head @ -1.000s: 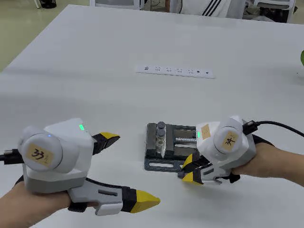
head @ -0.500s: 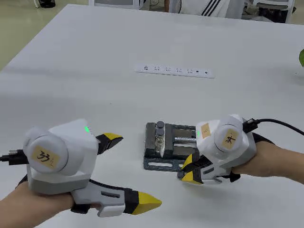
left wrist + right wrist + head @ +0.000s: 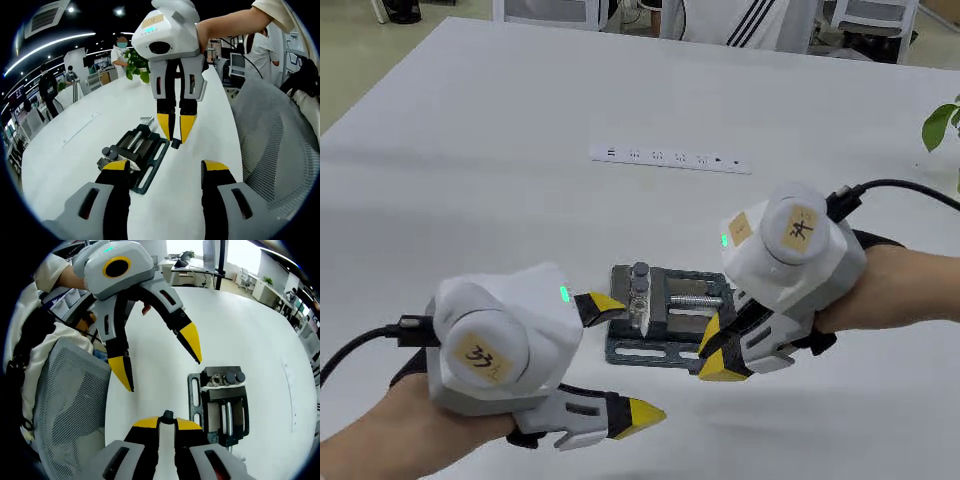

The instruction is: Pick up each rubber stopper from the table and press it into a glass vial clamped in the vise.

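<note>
Overhead, white worktop [image 3: 520,120] carried power strip [image 3: 670,158] and vise [image 3: 655,355] clamping stoppered glass vial [image 3: 640,298]. Right hand-held gripper [image 3: 718,360] pinched dark rubber stopper [image 3: 167,415] just beside vise; left hand-held gripper [image 3: 630,356] jaws spread apart. Left gripper view added mesh chair [image 3: 270,125], open office behind.

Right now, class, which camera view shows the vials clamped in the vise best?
The right gripper view: it looks down on the vials in the vise, tops unobstructed. The head view gives one side-on; in the left gripper view the left gripper partly covers them.
</note>
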Available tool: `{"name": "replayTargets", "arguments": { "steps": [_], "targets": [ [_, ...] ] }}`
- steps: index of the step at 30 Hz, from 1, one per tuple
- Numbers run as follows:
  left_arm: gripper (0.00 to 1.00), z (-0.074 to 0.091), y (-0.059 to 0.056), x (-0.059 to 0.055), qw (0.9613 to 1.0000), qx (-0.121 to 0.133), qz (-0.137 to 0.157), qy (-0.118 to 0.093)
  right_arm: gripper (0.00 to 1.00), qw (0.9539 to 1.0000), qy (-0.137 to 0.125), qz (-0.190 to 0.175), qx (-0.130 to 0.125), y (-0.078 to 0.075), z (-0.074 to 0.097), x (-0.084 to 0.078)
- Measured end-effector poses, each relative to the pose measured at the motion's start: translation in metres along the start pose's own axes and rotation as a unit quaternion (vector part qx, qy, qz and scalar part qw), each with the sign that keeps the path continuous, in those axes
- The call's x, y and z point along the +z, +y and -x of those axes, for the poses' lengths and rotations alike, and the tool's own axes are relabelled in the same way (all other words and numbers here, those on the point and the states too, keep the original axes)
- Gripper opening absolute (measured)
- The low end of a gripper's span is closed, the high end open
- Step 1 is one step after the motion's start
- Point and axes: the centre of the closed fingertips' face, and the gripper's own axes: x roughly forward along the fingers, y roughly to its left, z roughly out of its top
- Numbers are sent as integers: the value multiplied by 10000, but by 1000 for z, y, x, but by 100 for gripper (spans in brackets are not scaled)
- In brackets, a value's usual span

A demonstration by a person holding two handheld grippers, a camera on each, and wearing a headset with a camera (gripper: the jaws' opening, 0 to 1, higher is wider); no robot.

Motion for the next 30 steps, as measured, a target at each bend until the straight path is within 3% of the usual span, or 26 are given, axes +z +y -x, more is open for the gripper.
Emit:
{"name": "replayTargets", "arguments": {
  "steps": [5,9,23,30],
  "targets": [
    [39,-9,-6,5,9996,-161,-237,52,6,9997,209,-78,94,6,6,1],
    [37,-15,-10,6,9989,-265,-360,114,6,9994,276,-94,163,9,5,3],
    [12,-22,-20,4,9958,-539,-709,221,5,9989,314,-99,348,14,6,17],
    [6,-22,-24,1,9942,-644,-807,293,6,9986,337,-60,404,17,4,19]
  ]
}}
